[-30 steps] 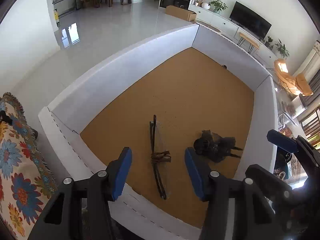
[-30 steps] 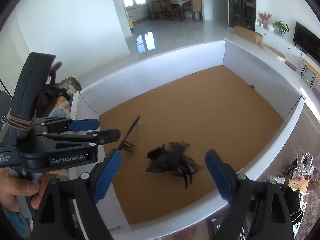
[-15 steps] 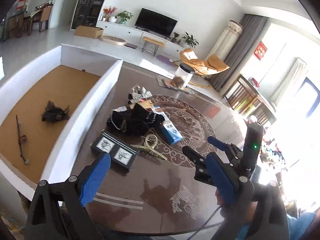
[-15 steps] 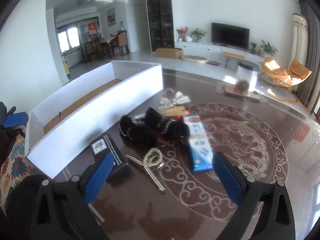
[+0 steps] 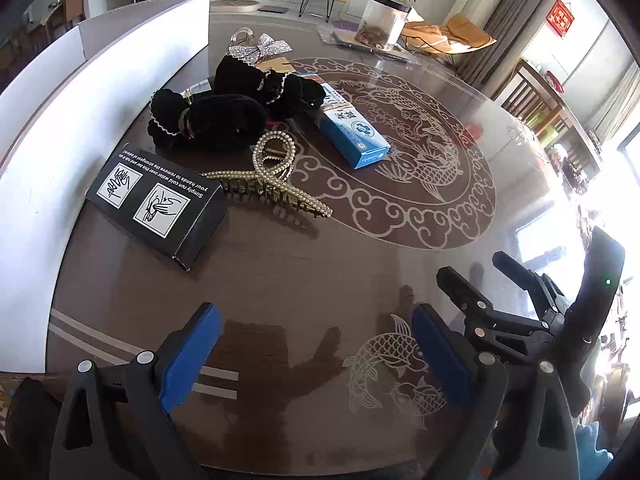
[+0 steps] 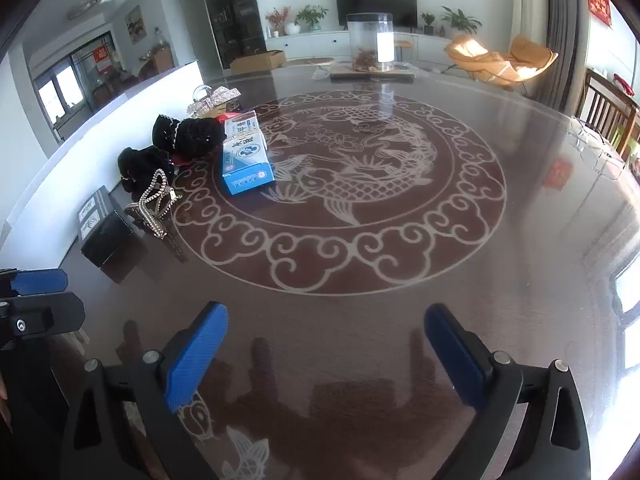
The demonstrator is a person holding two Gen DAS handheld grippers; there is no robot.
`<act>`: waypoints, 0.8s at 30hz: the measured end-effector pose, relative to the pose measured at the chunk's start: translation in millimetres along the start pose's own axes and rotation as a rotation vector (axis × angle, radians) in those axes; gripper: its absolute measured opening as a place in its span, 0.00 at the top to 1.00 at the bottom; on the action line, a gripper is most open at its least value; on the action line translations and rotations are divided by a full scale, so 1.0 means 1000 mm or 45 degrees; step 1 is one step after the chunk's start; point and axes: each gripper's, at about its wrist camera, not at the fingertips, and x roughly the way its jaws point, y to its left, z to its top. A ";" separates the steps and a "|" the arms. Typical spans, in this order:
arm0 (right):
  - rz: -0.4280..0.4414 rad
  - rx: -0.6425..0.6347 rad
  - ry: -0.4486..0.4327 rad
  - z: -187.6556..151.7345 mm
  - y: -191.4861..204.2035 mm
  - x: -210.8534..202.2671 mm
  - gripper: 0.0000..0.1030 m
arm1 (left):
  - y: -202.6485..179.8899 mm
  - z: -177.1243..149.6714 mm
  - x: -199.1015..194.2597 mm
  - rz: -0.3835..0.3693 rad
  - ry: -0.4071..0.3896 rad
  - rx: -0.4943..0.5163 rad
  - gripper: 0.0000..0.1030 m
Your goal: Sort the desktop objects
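Pearl hair claw point(image 5: 267, 178) lies on the bench point(image 5: 320, 280) between black box point(image 5: 158, 204) and blue carton point(image 5: 352, 130), likely light, rigid, slippery and bead-fragile, best pinched at its looped spine; left gripper point(image 5: 316, 354) and right gripper point(image 6: 326, 354) jaws wide, empty.

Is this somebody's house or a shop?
Most likely a home's living room: a TV stands on a low cabinet, a cushioned lounge chair sits by the curtains, and hair clips lie on the big fish-patterned table.
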 end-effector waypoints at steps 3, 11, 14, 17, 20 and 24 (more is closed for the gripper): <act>-0.020 0.003 0.005 -0.003 0.000 0.005 0.04 | 0.011 0.000 0.003 0.012 -0.002 -0.065 0.05; -0.057 -0.020 0.009 -0.004 0.005 0.012 0.03 | 0.011 0.001 0.007 0.089 -0.015 -0.044 0.05; -0.062 -0.043 0.022 -0.003 0.009 0.015 0.00 | 0.013 0.003 0.010 0.107 -0.018 -0.050 0.05; -0.087 -0.065 0.035 -0.003 0.012 0.017 0.00 | 0.015 0.002 0.012 0.111 -0.014 -0.063 0.05; -0.104 -0.078 0.042 -0.003 0.014 0.018 0.00 | 0.015 0.001 0.010 0.102 -0.018 -0.064 0.05; -0.104 -0.078 0.041 -0.003 0.014 0.018 0.00 | 0.015 0.001 0.013 0.096 0.002 -0.066 0.05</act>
